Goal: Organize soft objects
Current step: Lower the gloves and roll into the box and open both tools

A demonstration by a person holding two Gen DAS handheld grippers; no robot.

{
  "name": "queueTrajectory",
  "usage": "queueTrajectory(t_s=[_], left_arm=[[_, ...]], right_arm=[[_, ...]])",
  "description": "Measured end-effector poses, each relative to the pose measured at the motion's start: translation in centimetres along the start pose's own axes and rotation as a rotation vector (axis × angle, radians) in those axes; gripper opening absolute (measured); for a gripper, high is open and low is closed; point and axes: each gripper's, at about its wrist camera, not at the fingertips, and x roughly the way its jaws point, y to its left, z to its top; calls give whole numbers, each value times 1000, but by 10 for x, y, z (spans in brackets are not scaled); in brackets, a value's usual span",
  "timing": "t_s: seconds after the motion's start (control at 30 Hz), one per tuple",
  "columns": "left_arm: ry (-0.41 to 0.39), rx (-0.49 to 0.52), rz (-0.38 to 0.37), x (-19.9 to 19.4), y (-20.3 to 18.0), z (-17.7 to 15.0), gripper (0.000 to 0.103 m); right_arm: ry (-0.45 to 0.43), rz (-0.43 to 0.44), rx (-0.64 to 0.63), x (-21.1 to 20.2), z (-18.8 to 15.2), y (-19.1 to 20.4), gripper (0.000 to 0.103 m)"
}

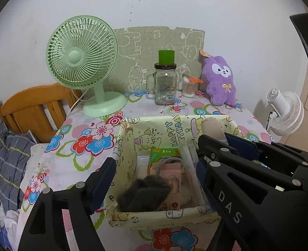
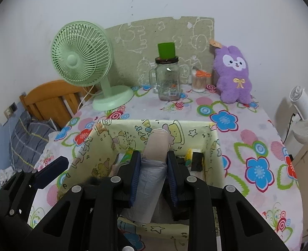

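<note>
A yellow cartoon-print storage box point(image 1: 170, 126) point(image 2: 124, 131) stands on the floral table. In the left wrist view it holds a dark grey soft cloth point(image 1: 143, 194), a small pink bag point(image 1: 172, 171) and a green packet point(image 1: 164, 152). My right gripper point(image 2: 152, 163) is shut on a pale plastic-wrapped soft roll point(image 2: 154, 167) and holds it over the box's right half; the roll's beige end point(image 1: 211, 127) shows in the left view. My left gripper point(image 1: 156, 167) is open above the box's left half. A purple plush rabbit point(image 1: 219, 81) point(image 2: 234, 75) sits at the back right.
At the back stand a green desk fan point(image 1: 82, 62) point(image 2: 84, 62), a glass jar with a green cup on top point(image 1: 165, 83) point(image 2: 168, 77) and a cotton-swab tub point(image 1: 189, 87). A white fan point(image 2: 304, 115) stands off the right edge, a wooden headboard point(image 1: 36, 106) at left.
</note>
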Motion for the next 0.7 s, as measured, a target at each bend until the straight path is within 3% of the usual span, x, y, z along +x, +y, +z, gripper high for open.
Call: queueTrajectory(t_s=[0.43, 0.6, 0.67, 0.7], left_arm=[[24, -10, 0, 8, 4, -2, 84], [24, -12, 2, 8, 4, -2, 88], [24, -14, 1, 7, 4, -2, 91], [22, -17, -5, 6, 4, -2, 91]], right_arm=[[20, 19, -27, 9, 0, 5, 31], [6, -19, -51, 5, 0, 6, 42], [-7, -6, -46, 0, 0, 4, 71], [-23, -7, -44, -3, -1, 3, 76]])
